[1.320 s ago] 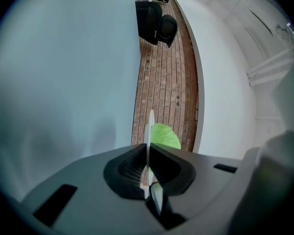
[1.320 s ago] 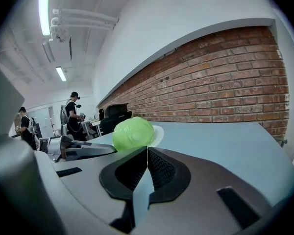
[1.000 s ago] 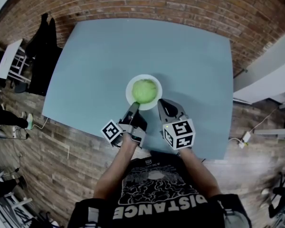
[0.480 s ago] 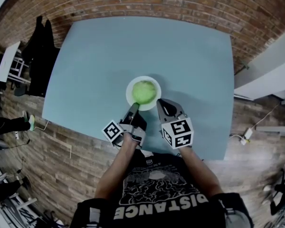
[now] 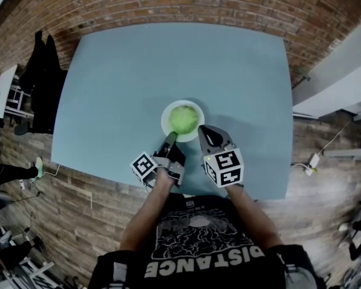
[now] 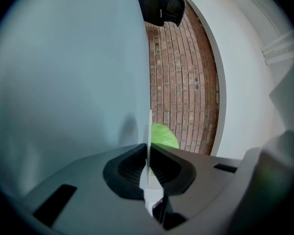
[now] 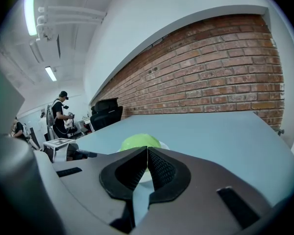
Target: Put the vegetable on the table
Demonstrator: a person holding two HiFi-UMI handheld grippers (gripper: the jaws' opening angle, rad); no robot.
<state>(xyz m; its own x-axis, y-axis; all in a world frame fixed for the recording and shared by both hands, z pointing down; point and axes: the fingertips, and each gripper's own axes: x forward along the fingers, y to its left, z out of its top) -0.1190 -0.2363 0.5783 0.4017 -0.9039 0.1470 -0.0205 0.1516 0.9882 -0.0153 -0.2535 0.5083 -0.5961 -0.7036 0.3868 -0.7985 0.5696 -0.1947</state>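
- Head view: a white bowl (image 5: 164, 123) is seen on the blue-grey table (image 5: 120, 71), with a green vegetable (image 5: 183, 118) lying inside it. The left gripper (image 5: 171, 139) is set against the bowl's near rim; the right gripper (image 5: 204, 132) is placed just beside the bowl.
- Left gripper view: the left gripper (image 6: 148, 148) is clamped on the thin edge of the bowl (image 6: 150, 126); the vegetable (image 6: 162, 136) is seen just past that edge.
- Right gripper view: the right gripper (image 7: 147, 153) is closed, tips meeting on nothing, just short of the bowl (image 7: 164, 145). The vegetable (image 7: 139, 142) appears as a round dome, so no long axis can be told.
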